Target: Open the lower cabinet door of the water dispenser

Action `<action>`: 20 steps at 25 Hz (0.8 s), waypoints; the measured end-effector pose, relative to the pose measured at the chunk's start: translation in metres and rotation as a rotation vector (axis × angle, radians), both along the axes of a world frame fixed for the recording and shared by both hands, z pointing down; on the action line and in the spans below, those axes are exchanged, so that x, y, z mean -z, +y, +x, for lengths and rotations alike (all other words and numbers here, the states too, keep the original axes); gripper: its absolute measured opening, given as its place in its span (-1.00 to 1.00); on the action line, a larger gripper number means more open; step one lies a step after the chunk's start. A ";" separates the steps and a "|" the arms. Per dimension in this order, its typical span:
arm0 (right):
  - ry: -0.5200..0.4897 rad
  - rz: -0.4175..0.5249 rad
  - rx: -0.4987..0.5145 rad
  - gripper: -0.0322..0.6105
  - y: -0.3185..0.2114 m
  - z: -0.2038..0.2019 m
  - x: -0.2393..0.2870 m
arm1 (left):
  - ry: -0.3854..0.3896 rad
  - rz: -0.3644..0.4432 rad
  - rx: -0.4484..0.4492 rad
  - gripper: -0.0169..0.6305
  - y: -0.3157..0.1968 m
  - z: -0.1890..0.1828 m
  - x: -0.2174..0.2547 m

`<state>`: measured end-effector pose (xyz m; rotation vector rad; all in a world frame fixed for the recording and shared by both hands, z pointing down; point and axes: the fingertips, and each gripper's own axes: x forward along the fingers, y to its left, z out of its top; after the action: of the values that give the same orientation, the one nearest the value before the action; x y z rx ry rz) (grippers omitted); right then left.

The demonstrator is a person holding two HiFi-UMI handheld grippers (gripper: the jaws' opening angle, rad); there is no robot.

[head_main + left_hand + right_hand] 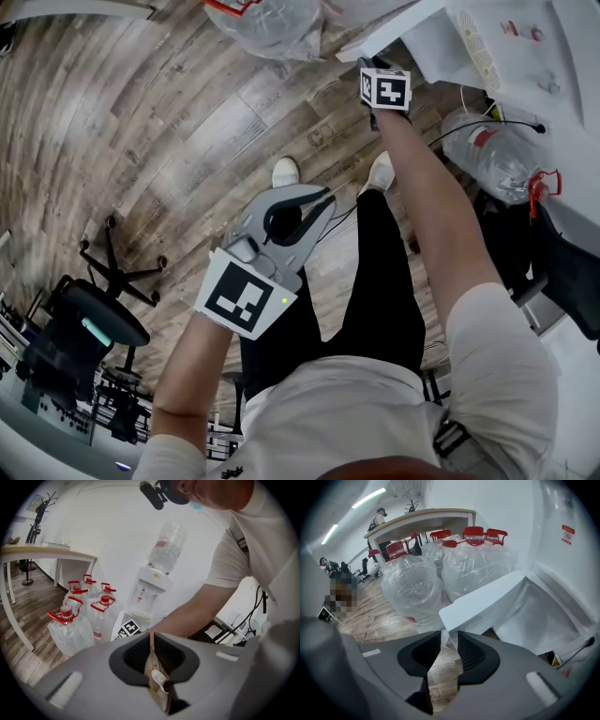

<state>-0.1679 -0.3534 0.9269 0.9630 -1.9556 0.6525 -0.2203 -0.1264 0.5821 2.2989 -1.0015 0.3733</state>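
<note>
The white water dispenser (149, 588) carries an upturned bottle, and its body fills the top right of the head view (511, 52). Its lower cabinet door (487, 599) stands swung out, and the bare white inside of the cabinet (536, 616) shows behind it. My right gripper (449, 637) is shut on the door's free edge, which runs in between the pads. In the head view that gripper (368, 64) reaches forward to the door (394, 33). My left gripper (323, 202) hangs over the floor in front of the person's legs, jaws shut and empty (151, 637).
Several red-capped water jugs (415, 585) stand on the wood floor right beside the open door, under a table (422, 520). Another jug (502, 159) and cables (469, 122) lie to the dispenser's right. An office chair (94, 323) stands at the lower left.
</note>
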 end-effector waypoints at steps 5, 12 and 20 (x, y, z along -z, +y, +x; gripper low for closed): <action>0.003 0.008 0.024 -0.55 -0.006 -0.020 0.003 | -0.009 -0.008 0.023 -0.77 0.010 -0.015 -0.001; 0.020 0.010 0.063 -0.55 -0.016 -0.039 0.007 | -0.003 -0.001 0.055 -0.77 0.016 -0.028 0.001; 0.019 0.026 0.077 -0.55 -0.005 -0.047 0.026 | 0.011 0.002 0.045 -0.77 0.027 -0.035 0.008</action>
<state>-0.2145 -0.3581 0.9009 0.9014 -1.9782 0.5742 -0.2555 -0.0990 0.5739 2.2738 -1.0472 0.3402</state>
